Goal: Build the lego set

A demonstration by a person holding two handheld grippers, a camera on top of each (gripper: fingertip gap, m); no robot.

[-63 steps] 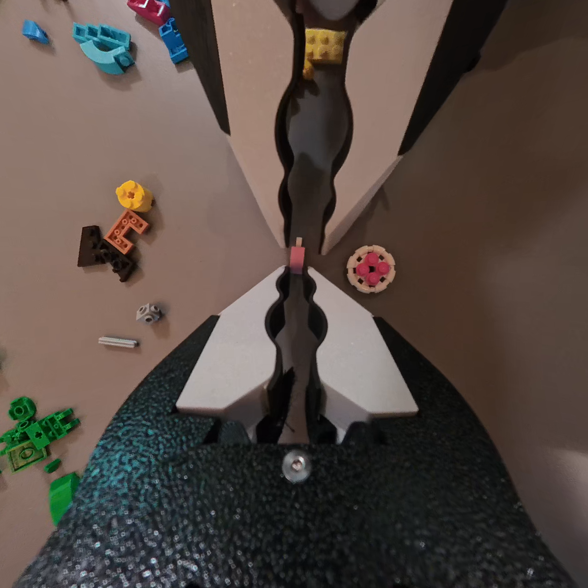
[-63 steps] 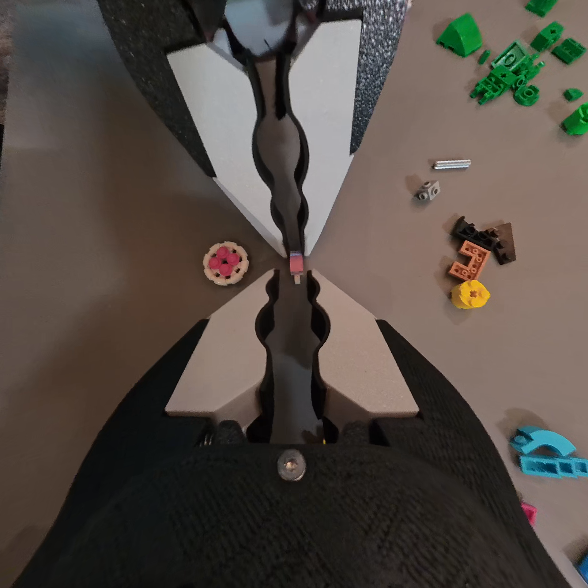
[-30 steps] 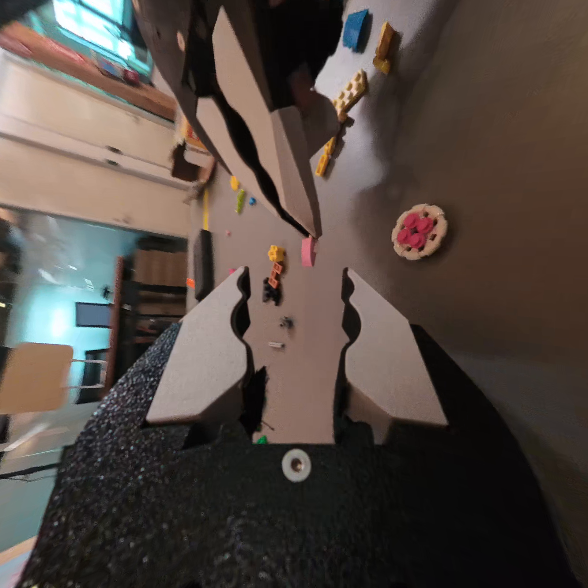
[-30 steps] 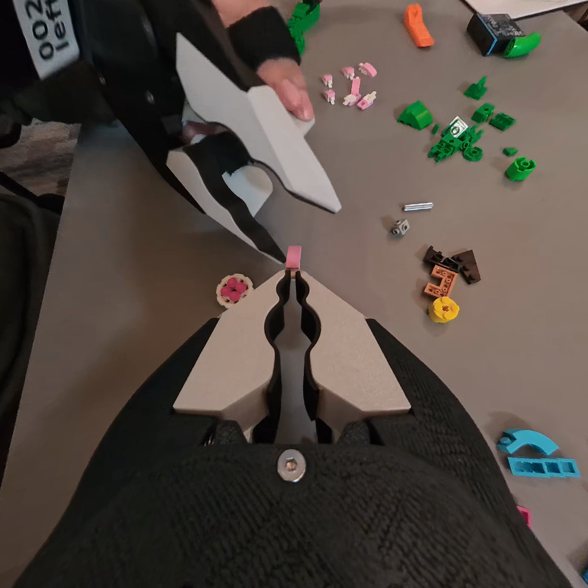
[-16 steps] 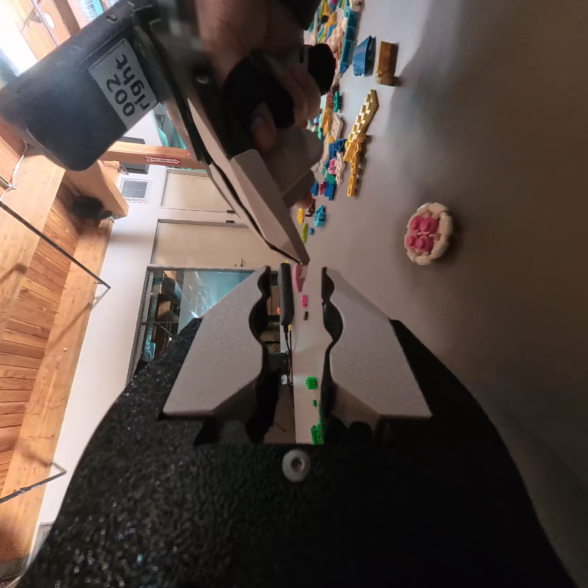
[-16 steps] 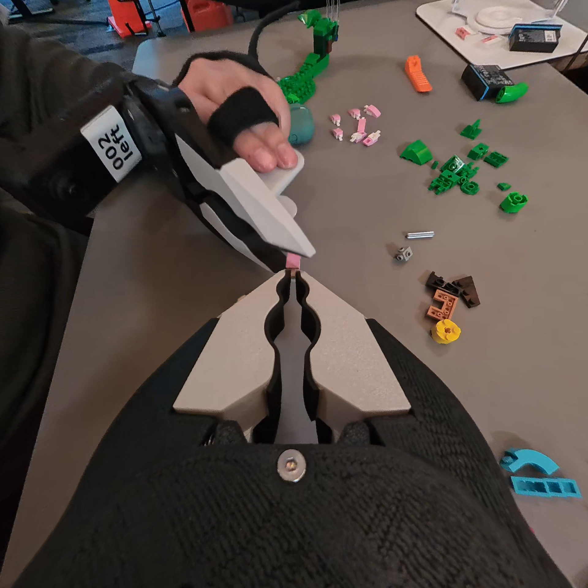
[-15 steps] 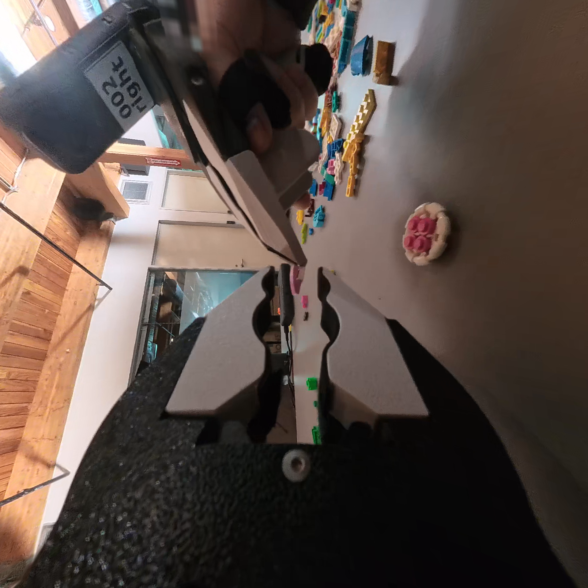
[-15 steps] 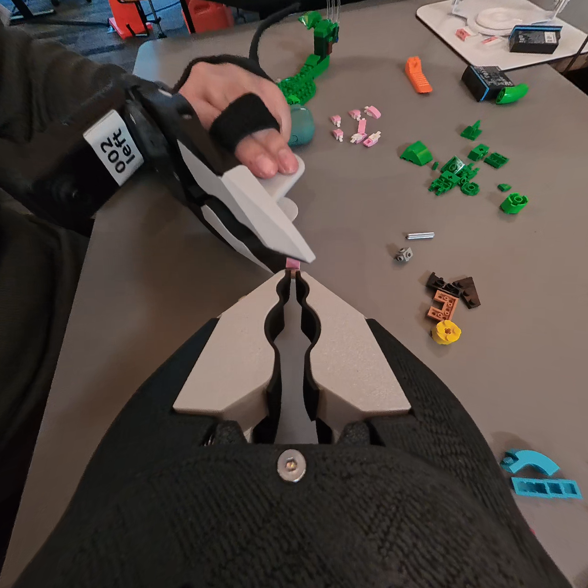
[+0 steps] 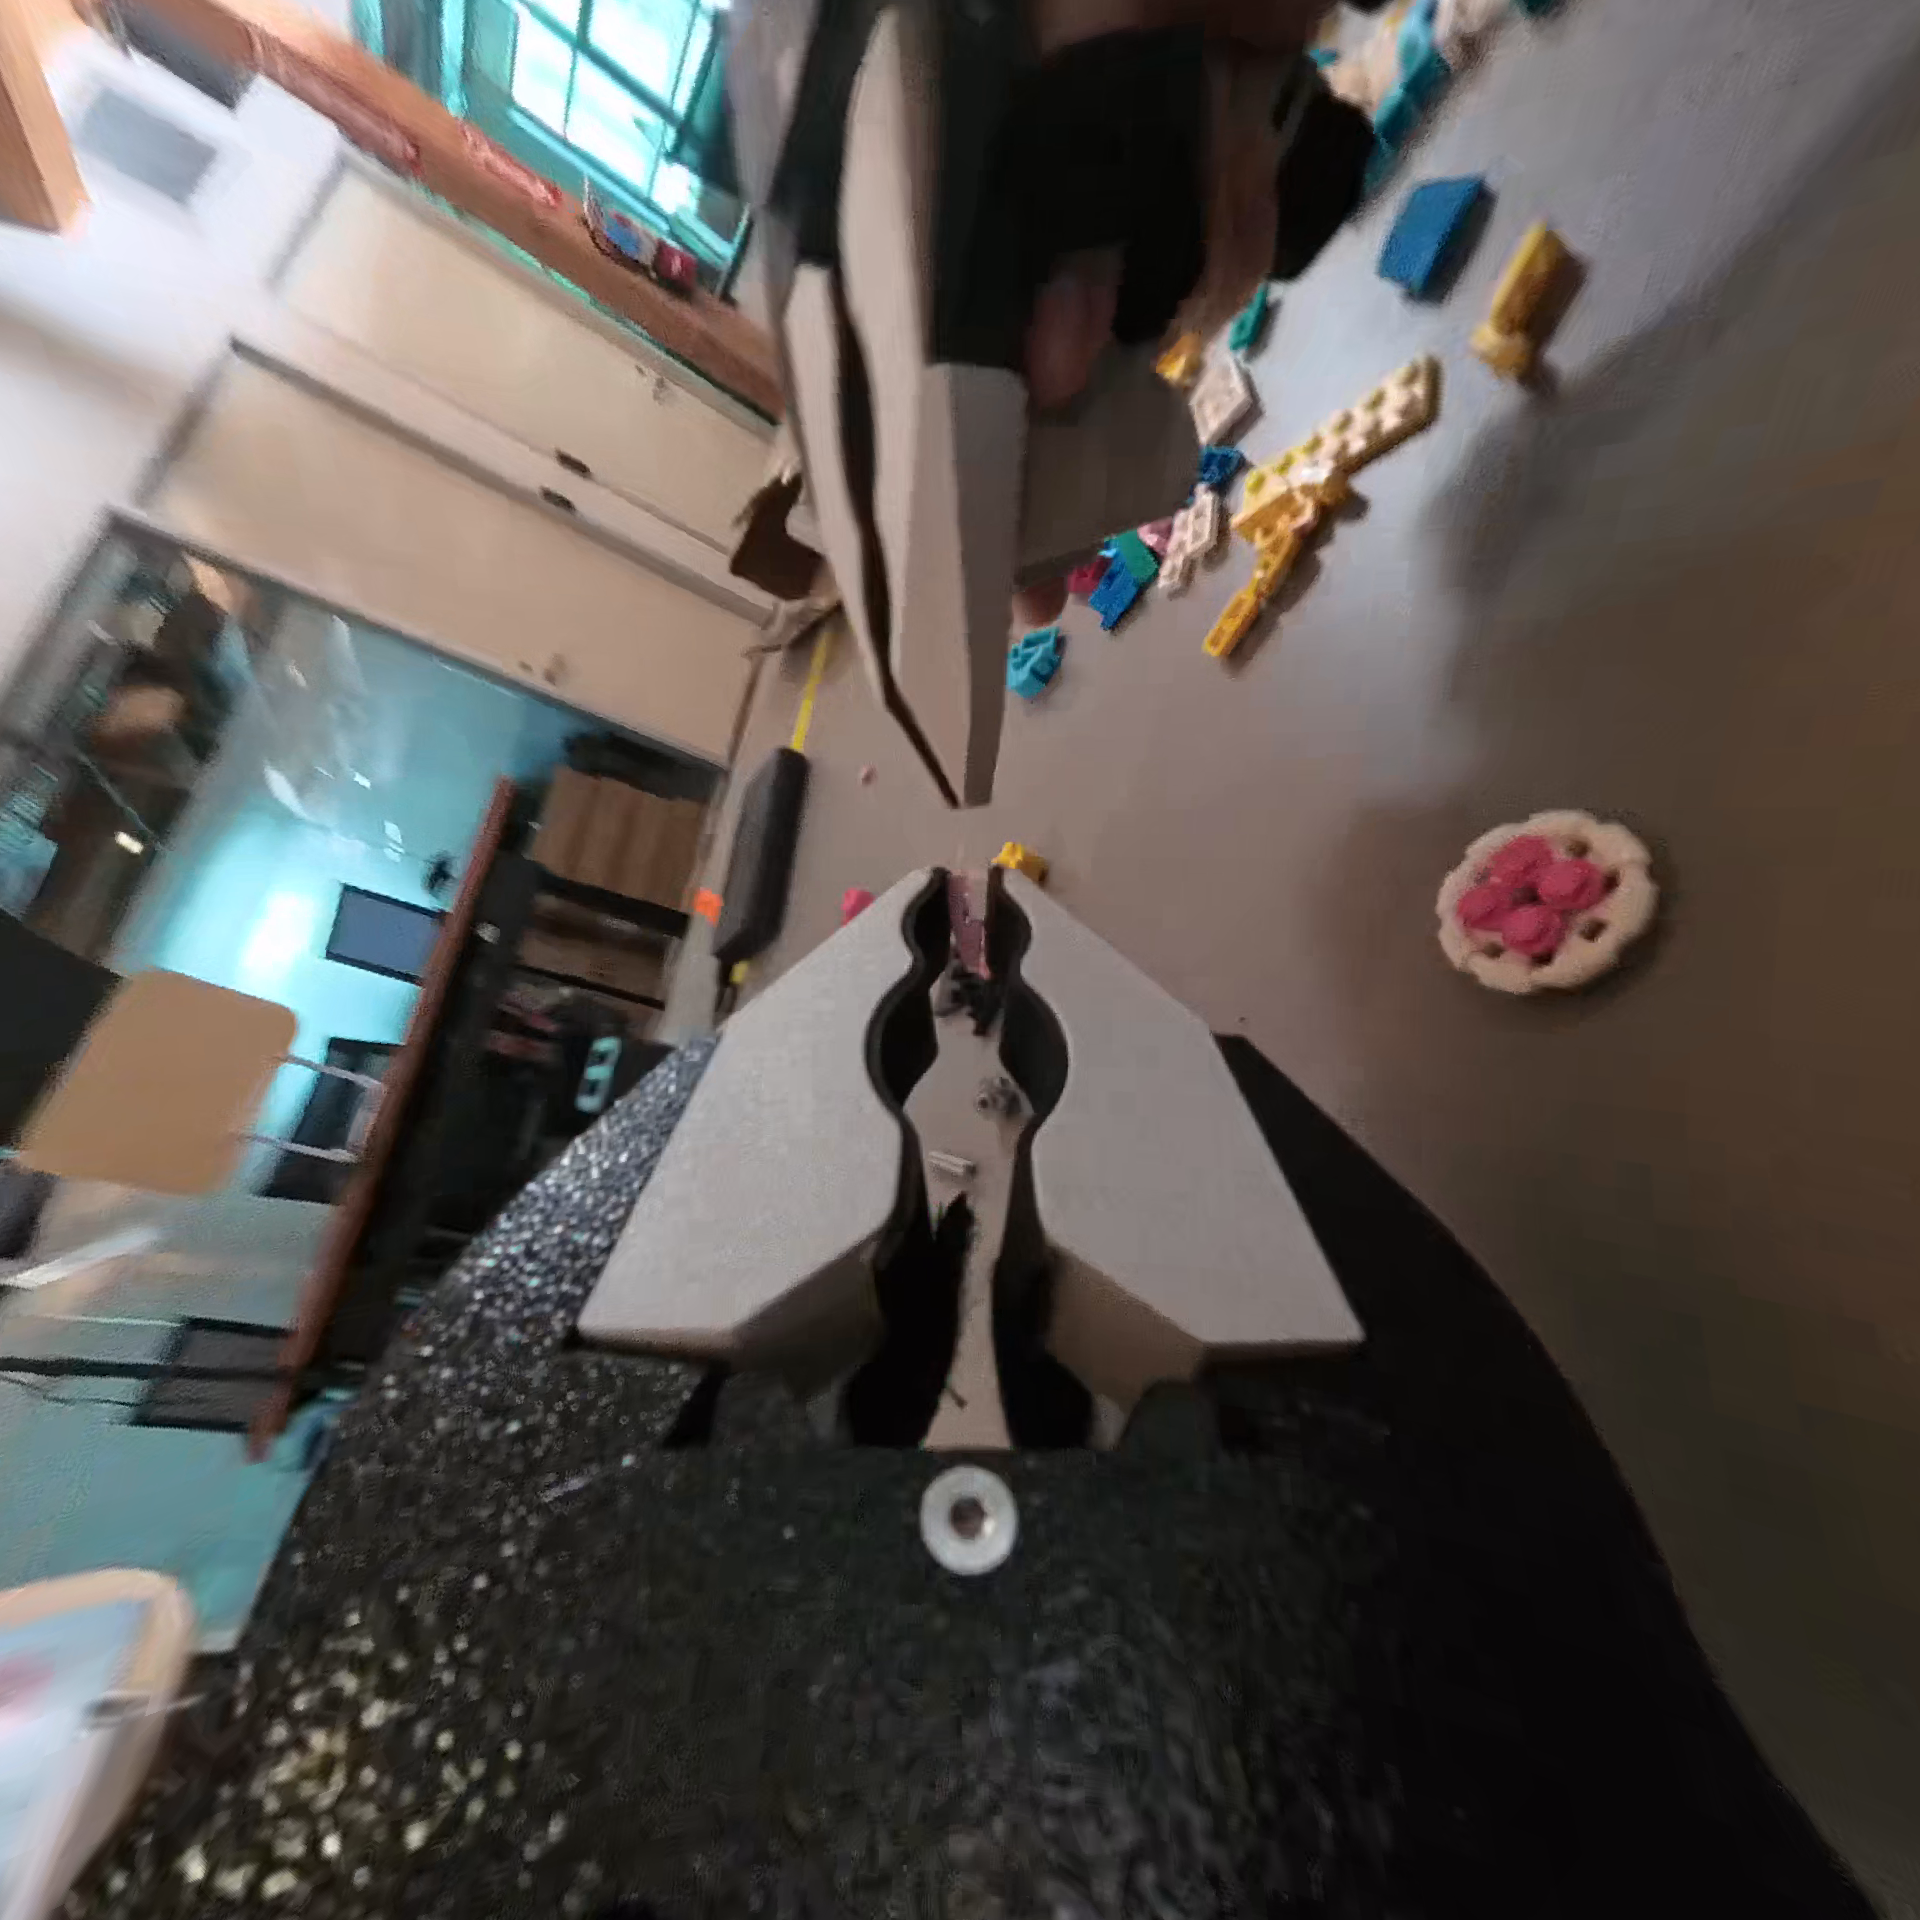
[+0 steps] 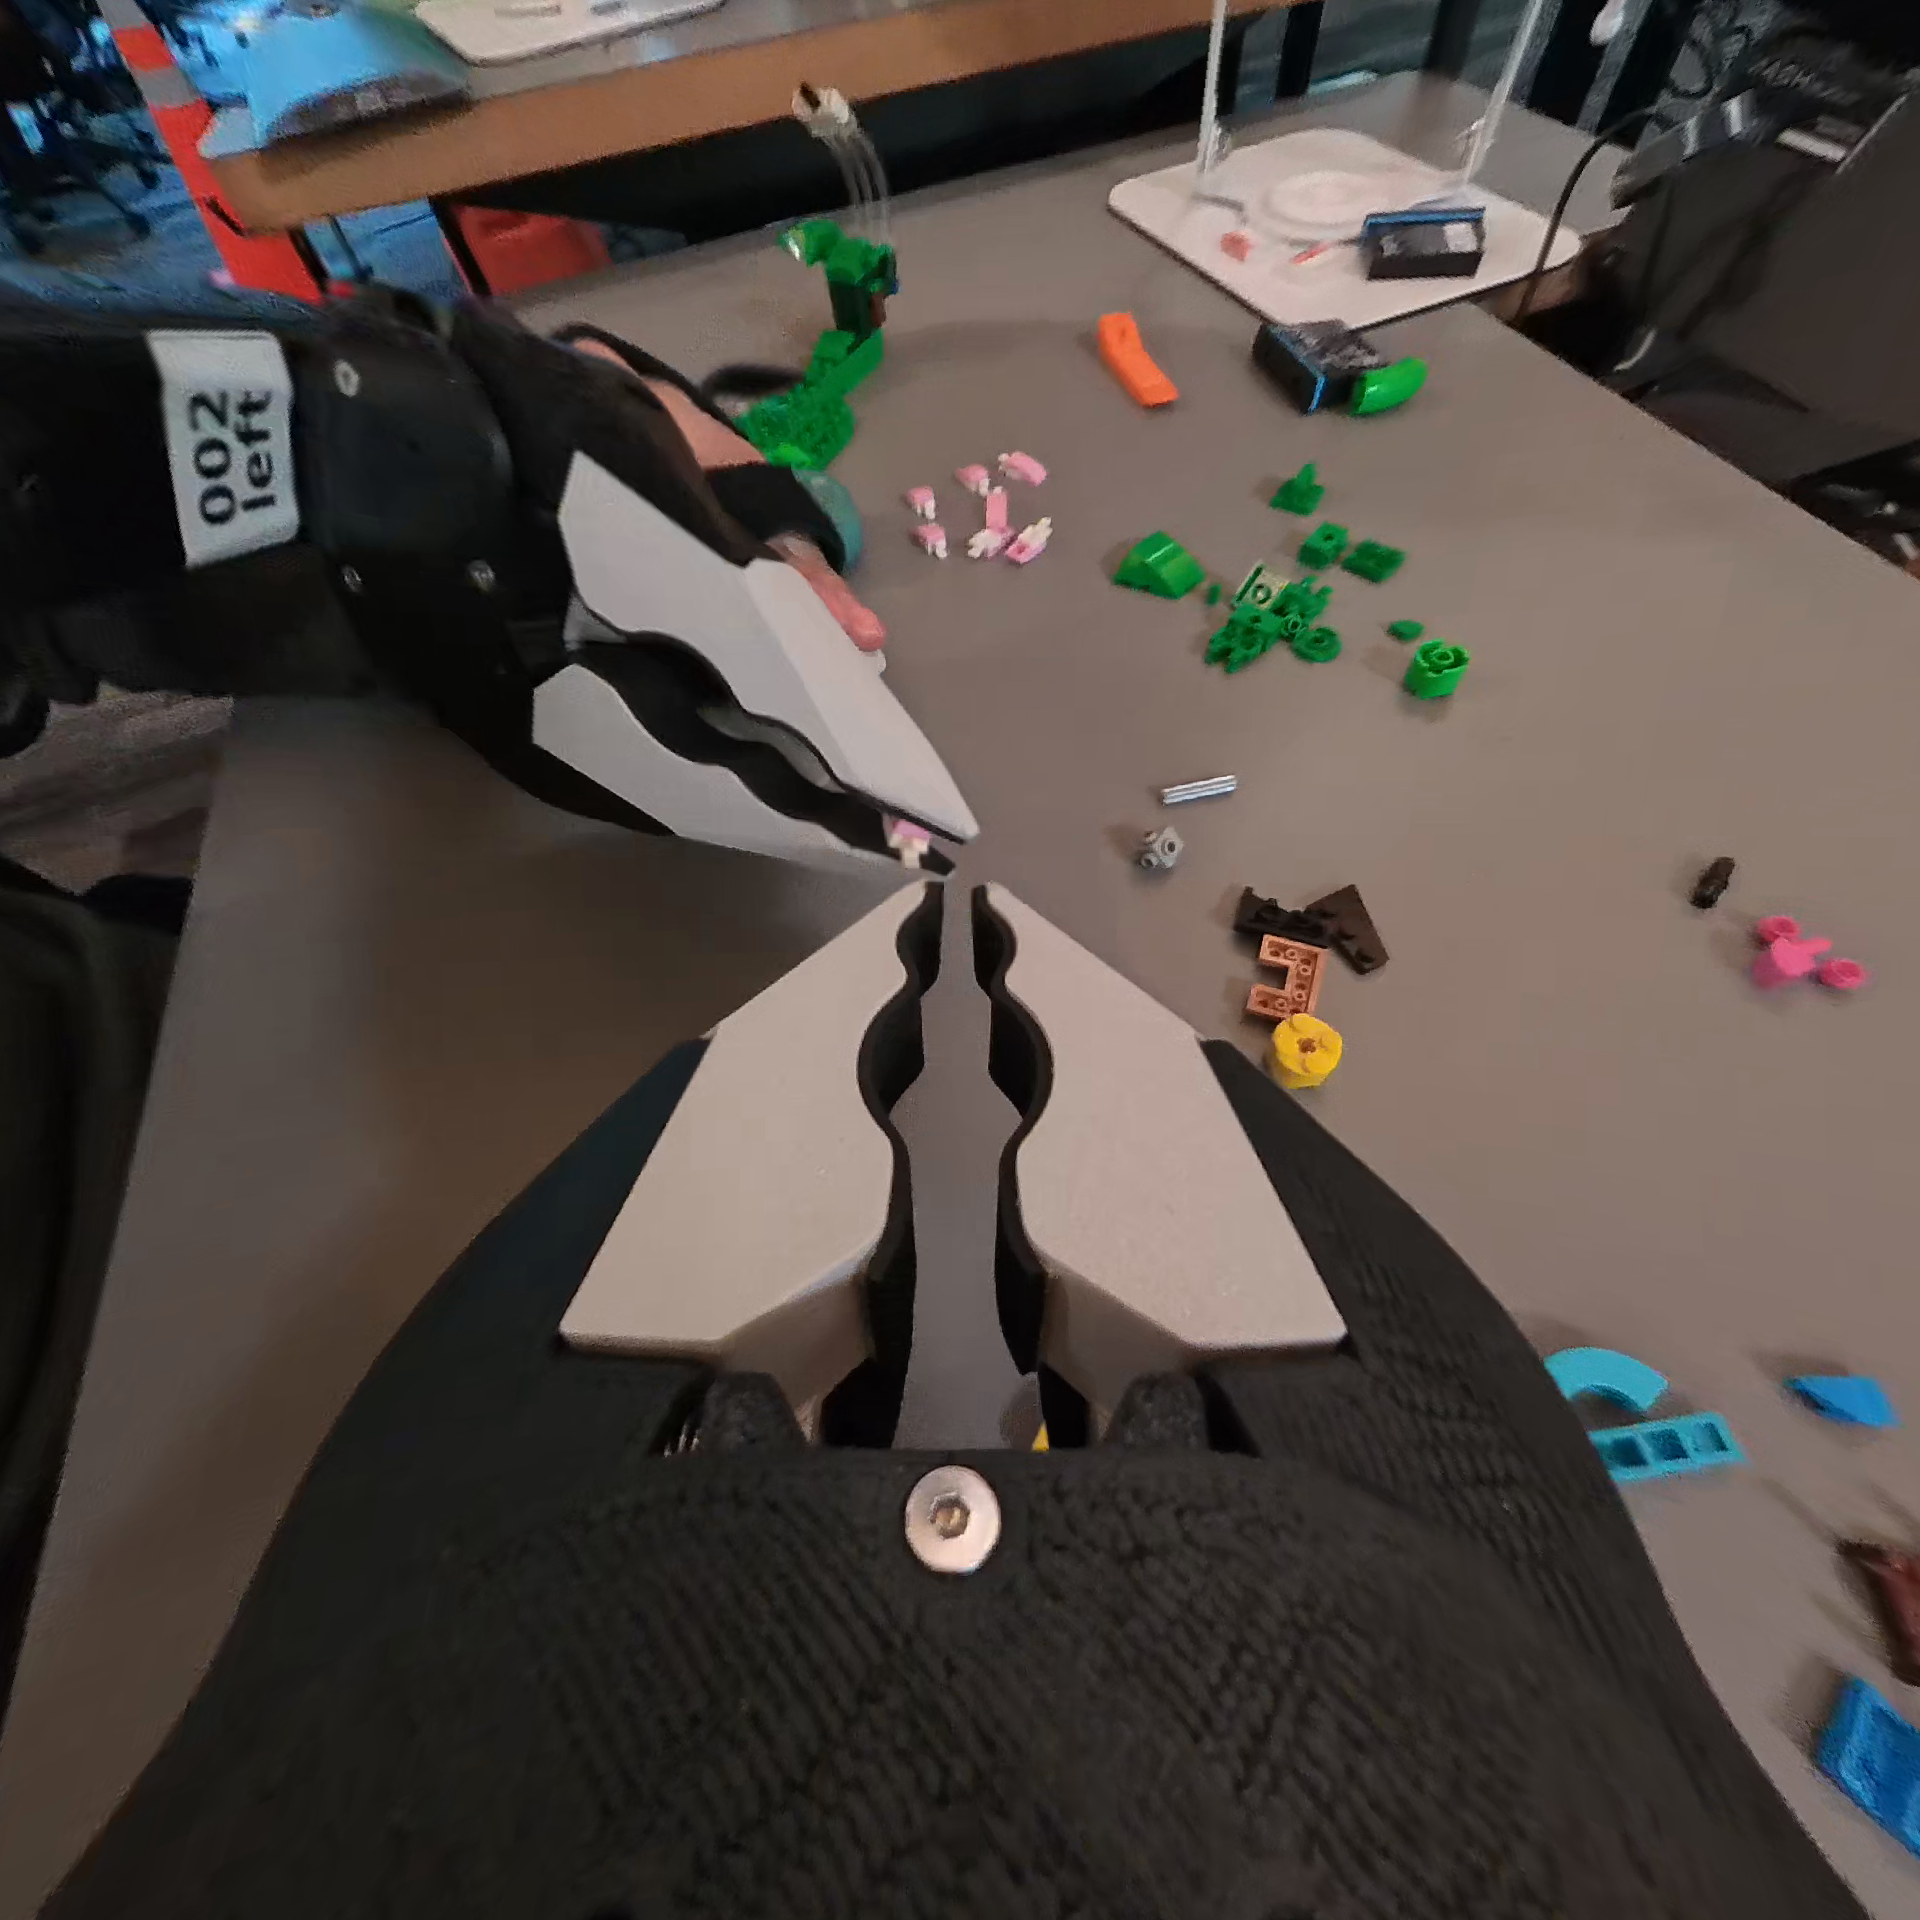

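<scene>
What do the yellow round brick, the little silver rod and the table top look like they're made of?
Yellow round brick: moulded plastic, by its even colour and slight sheen. Silver rod: possibly metal, by its bright streak, though it could be grey plastic; too small to tell. Table top: a smooth, matte grey-brown surface, perhaps laminate; no grain shows.

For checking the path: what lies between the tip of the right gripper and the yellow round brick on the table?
In the right wrist view, only bare grey table lies between the right gripper and the yellow round brick.
</scene>
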